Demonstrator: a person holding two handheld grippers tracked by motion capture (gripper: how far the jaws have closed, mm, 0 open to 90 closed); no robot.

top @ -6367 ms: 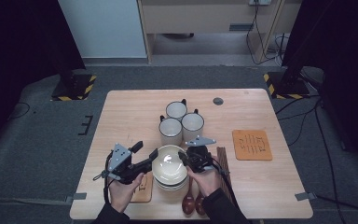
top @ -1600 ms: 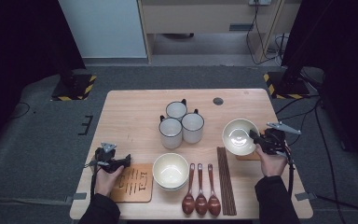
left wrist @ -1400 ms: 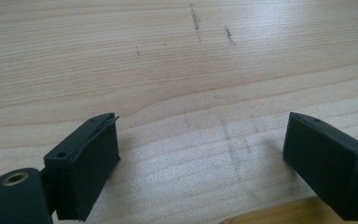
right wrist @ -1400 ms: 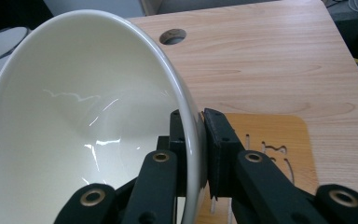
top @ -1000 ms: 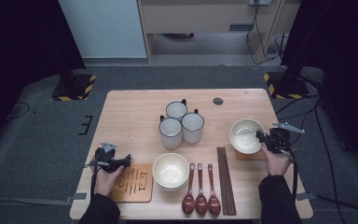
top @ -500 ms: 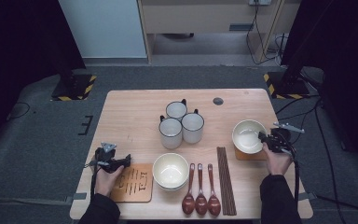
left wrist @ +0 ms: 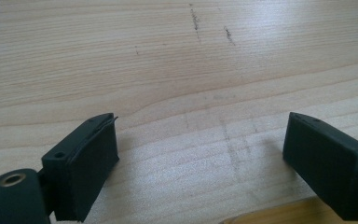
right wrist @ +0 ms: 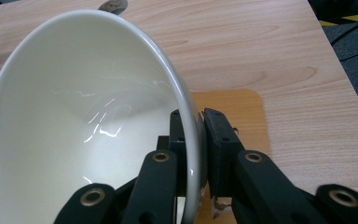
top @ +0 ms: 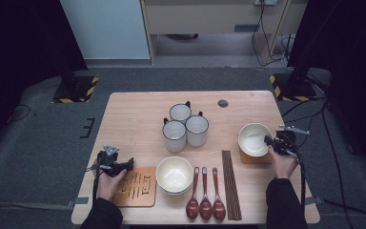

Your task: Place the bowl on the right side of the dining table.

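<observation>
One glossy cream ceramic bowl (right wrist: 88, 126), rim pinched in my right tool (right wrist: 193, 140), has sunk almost onto the orange wooden coaster (right wrist: 242, 112) at right; left tool (left wrist: 200, 163) gapes idle.

No text, label, brand or number can be read anywhere.
</observation>
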